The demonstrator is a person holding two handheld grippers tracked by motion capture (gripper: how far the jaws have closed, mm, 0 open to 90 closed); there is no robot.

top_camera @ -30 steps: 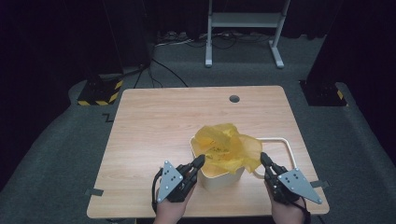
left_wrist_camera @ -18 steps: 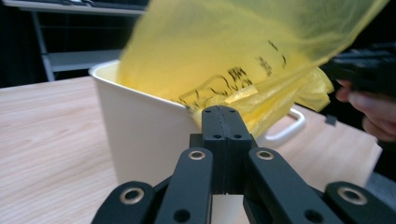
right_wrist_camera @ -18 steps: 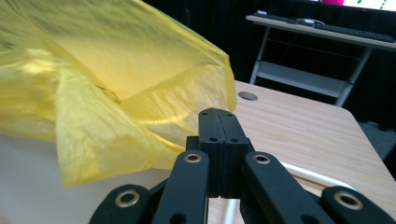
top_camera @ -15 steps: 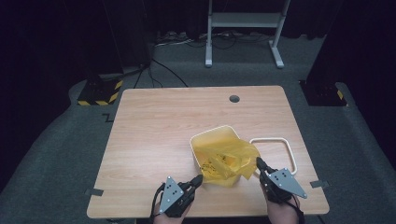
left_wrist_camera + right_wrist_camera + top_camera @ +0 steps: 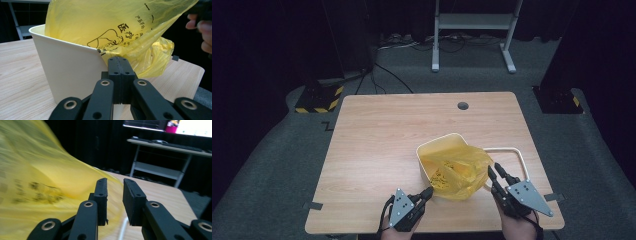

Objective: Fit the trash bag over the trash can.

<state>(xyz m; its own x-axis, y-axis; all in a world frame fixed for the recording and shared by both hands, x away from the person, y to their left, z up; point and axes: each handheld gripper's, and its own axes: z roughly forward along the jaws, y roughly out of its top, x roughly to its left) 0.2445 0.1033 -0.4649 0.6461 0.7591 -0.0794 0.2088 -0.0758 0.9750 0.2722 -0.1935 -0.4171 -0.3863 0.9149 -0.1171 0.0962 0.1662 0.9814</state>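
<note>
At the near edge of the wooden worktop (image 5: pixel 377 145), the cream plastic bin (image 5: pixel 428 160) holds a yellow plastic bag (image 5: pixel 459 167). The left gripper (image 5: pixel 121 65) is pressed together, apparently pinching the bag's hem; the right gripper (image 5: pixel 115 195) is spread beside the bag, probably to stretch it over the rim.

Blurred bag, cropped forearms
The yellow bag (image 5: pixel 37 187) was motion-blurred in the right gripper view, its print unreadable; both forearms were cut off at the high view's bottom edge.

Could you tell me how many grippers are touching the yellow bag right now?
1. The left gripper, at the bin's near side, is shut on the bag. The right gripper is open beside the bag's right side, pinching nothing.
</note>
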